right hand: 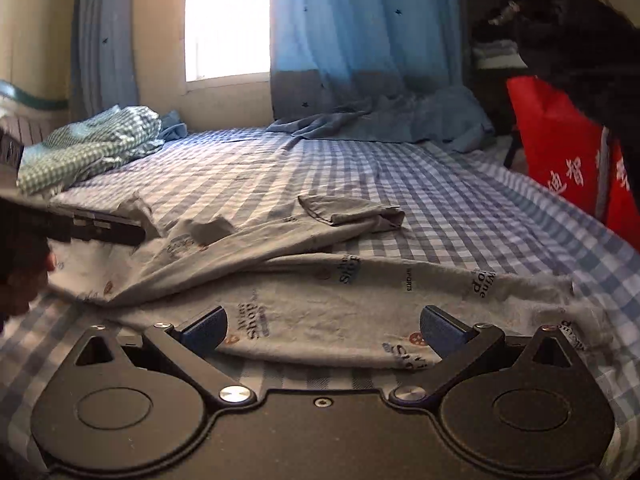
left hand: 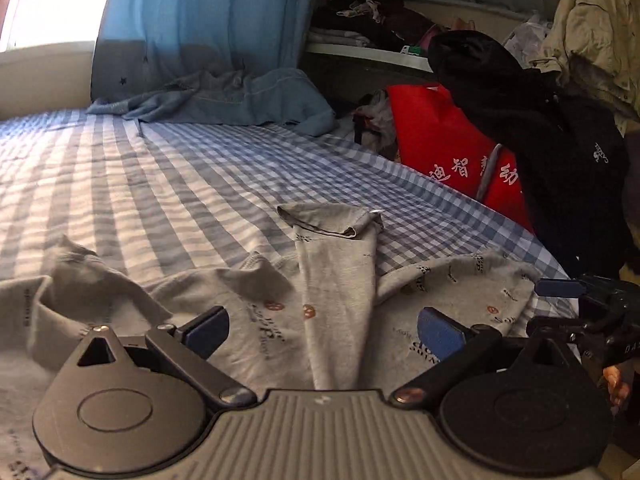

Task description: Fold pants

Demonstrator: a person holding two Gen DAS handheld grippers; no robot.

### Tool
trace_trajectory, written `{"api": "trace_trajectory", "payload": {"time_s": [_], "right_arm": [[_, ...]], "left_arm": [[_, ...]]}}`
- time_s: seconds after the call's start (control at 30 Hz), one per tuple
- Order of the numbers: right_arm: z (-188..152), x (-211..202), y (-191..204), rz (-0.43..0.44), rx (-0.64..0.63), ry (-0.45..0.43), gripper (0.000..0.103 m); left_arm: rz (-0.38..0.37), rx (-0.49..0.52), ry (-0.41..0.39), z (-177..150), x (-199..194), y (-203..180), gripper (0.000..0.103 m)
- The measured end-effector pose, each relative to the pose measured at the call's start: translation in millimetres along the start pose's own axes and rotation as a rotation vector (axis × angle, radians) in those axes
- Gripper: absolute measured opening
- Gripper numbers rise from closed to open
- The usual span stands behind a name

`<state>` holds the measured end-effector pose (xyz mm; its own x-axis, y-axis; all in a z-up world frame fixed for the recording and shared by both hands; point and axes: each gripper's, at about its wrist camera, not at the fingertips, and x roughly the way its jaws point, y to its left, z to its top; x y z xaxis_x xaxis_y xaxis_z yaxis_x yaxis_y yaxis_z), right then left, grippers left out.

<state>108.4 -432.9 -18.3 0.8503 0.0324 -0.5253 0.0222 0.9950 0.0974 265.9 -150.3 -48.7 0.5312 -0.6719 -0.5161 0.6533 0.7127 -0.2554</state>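
Grey printed pants [left hand: 336, 280] lie crumpled on the blue checked bed sheet [left hand: 160, 184]. One leg runs away from me and ends in a cuff [left hand: 328, 218]. My left gripper [left hand: 324, 330] is open and empty, low over the pants, its blue pads on either side of that leg. In the right wrist view the pants [right hand: 320, 304] stretch across the sheet [right hand: 440, 208]. My right gripper [right hand: 324, 330] is open and empty above the near edge of the fabric. The right gripper also shows at the right edge of the left wrist view [left hand: 576, 296].
A red bag [left hand: 452, 144] and a dark jacket [left hand: 560, 128] stand at the bed's right edge. Blue denim cloth [left hand: 248, 96] lies at the far end under a blue curtain [left hand: 208, 12]. A green checked cloth [right hand: 88, 144] lies far left. Shelves with clothes [left hand: 380, 28] are behind.
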Motion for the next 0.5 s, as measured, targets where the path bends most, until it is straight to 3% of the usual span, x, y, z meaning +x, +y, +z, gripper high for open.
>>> {"api": "trace_trajectory", "payload": {"time_s": [0.13,0.23,0.3,0.4,0.5], "right_arm": [[38.5,38.3,-33.8,0.111,0.171,0.046,0.101],[63.7,74.1,-39.5,0.228,0.255,0.079,0.094],[81.5,102.9,-33.6,0.277,0.263,0.103,0.088],[98.5,147.6,-18.4,0.308,0.221,0.179,0.083],[102.9,189.3,-11.9,0.306,0.247,0.317,0.079]], "left_arm": [[-0.07,-0.103,0.025,-0.8,29.5,7.1,0.088],[-0.132,-0.148,0.018,-7.7,38.5,15.8,0.072],[-0.143,-0.19,0.025,-12.0,43.8,23.8,0.051],[-0.141,-0.229,0.043,-12.5,44.6,34.2,0.034],[-0.152,-0.254,0.051,-15.3,44.3,39.9,0.029]]}}
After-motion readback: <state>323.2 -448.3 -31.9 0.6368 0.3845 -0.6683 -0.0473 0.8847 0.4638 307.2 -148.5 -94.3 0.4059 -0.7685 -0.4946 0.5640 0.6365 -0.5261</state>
